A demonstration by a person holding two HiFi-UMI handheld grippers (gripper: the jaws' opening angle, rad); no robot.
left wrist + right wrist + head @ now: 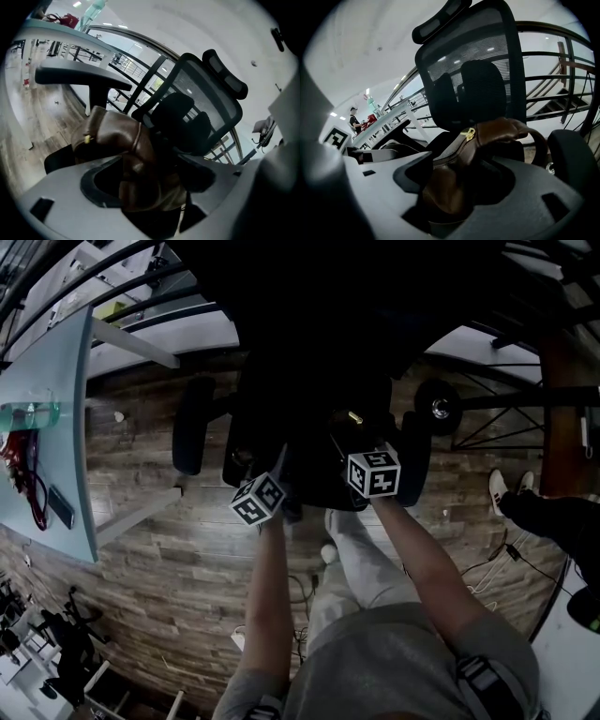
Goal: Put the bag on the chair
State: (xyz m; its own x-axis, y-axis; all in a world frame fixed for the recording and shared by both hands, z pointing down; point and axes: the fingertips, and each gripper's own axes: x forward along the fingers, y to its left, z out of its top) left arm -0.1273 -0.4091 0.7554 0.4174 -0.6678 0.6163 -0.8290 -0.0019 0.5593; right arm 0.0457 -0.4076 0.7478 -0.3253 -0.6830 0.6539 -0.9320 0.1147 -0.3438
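Observation:
A brown leather bag (117, 136) with a gold zip pull (469, 133) lies on the seat of a black mesh-back office chair (473, 61). In the head view the chair (309, 362) is a dark mass straight ahead, and the bag hardly shows in it. My left gripper (150, 183) is open, with a fold of the bag between its jaws. My right gripper (459, 180) is open too, with the bag's other end (501, 131) between its jaws. Both marker cubes (258, 499) (374, 472) hover at the seat's near edge.
The chair's armrests (192, 425) (415, 456) flank the grippers. A glass-topped table (56, 381) at the left carries a red item (14, 460) and a phone (61, 507). Another person's shoes (506, 488) and floor cables (487, 568) are at the right. A railing (553, 65) stands behind the chair.

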